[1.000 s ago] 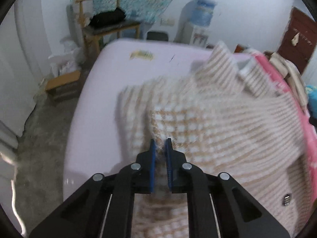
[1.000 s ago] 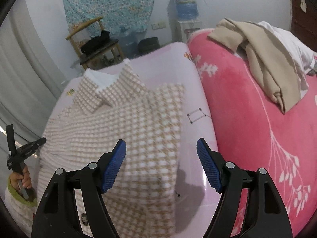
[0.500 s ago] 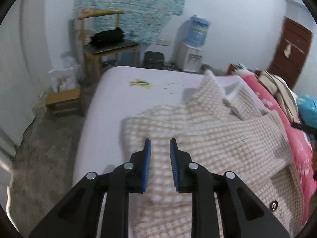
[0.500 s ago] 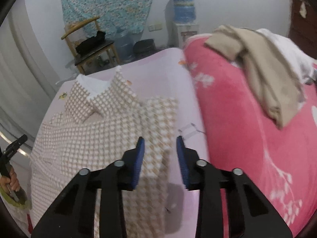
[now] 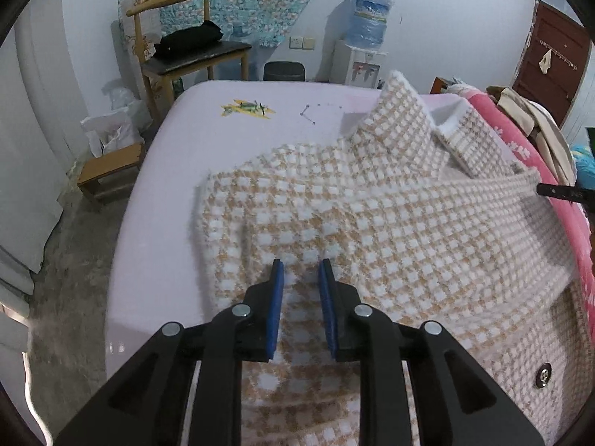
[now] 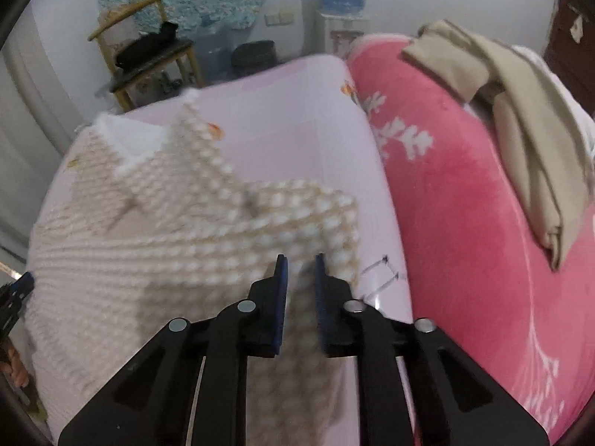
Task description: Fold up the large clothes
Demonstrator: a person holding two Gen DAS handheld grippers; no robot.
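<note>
**Checked coat flat on the bed, both grippers low over it**

Beige-and-white checks fill both views: the coat (image 5: 390, 223) lies spread on the lilac bed (image 5: 230, 137), collar (image 5: 401, 111) standing up at twelve o'clock. Left gripper (image 5: 300, 278) sits over the near hem at six o'clock, blue pads a narrow gap apart, nothing pinched between them, cloth showing through the gap. At three o'clock in that view a black tip of the other tool pokes in beside the coat's edge.

Over to the right wrist: right gripper (image 6: 300, 271) hangs above the coat's (image 6: 167, 245) right edge, its jaws likewise parted just a little; the picture is blurred, so whether any fabric is caught I cannot tell. Pink blanket (image 6: 465, 223) runs along at three o'clock, a tan garment (image 6: 520, 126) draped on it at two. Chair (image 5: 186, 48) stands at eleven.
</note>
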